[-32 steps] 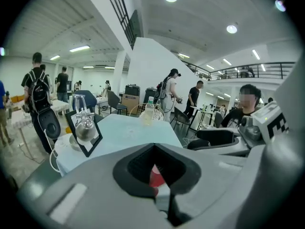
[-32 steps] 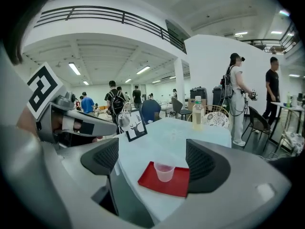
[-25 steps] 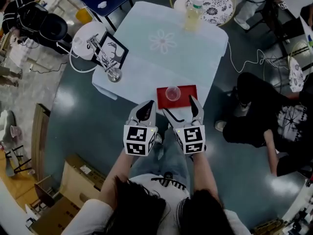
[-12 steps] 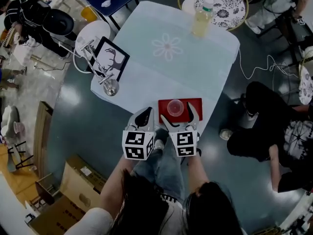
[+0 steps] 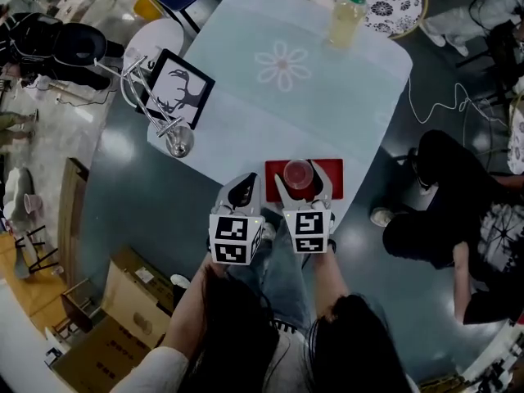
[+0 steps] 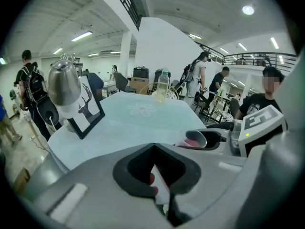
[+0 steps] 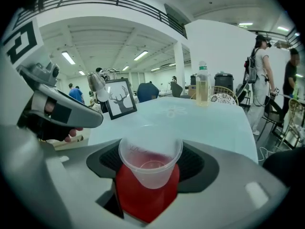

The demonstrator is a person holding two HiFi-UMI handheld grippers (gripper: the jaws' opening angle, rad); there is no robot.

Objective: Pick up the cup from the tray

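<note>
A clear plastic cup [image 5: 299, 171] [image 7: 150, 161] stands on a red tray [image 5: 332, 172] [image 7: 143, 199] at the near edge of the pale blue table [image 5: 311, 97]. My right gripper [image 5: 303, 183] [image 7: 151, 144] has a jaw on each side of the cup, and its black pads [image 7: 102, 161] touch the cup's walls. The cup [image 6: 195, 138] also shows between those jaws in the left gripper view. My left gripper [image 5: 244, 189] [image 6: 153, 147] hangs just left of the tray, at the table's edge, shut on nothing.
A framed deer picture [image 5: 176, 88] and a metal stand [image 5: 176, 142] sit at the table's left edge. A bottle [image 5: 345, 15] stands at the far side. A seated person [image 5: 458, 211] is to the right, and cardboard boxes [image 5: 131, 301] lie on the floor at left.
My right gripper has moved forward over the tray and its jaws have narrowed onto the cup. The left gripper came forward beside it and stayed shut.
</note>
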